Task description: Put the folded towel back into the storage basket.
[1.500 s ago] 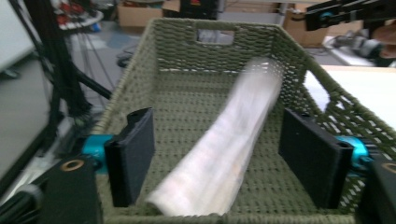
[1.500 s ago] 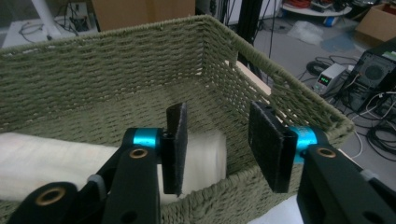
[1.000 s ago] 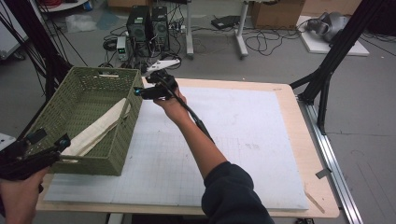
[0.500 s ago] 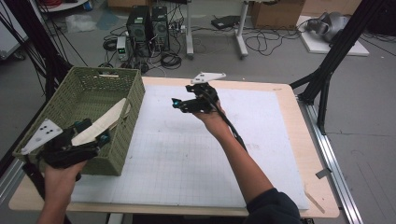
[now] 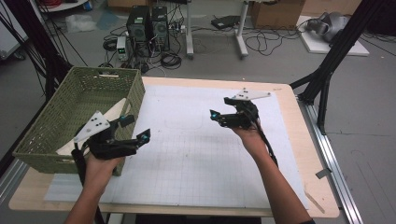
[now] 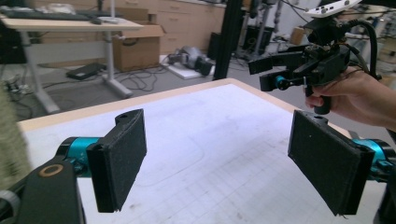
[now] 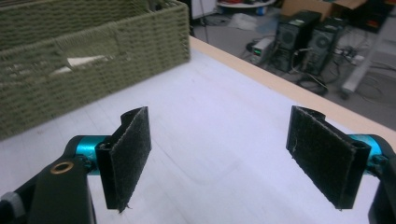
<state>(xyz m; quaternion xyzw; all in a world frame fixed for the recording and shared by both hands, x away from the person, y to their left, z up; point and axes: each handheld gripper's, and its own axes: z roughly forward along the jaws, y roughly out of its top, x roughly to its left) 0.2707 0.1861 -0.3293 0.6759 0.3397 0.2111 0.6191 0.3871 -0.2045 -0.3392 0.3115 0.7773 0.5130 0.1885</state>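
White gridded mat (image 5: pixel 196 163) on wooden table (image 5: pixel 299 140), cable-strewn grey floor (image 5: pixel 205 51) beyond.

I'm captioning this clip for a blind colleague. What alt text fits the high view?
A person's two hands each hold an open, empty gripper above a white mat on a wooden table. The left gripper is beside a green woven basket holding a pale cloth; the right gripper is over the mat's far side.
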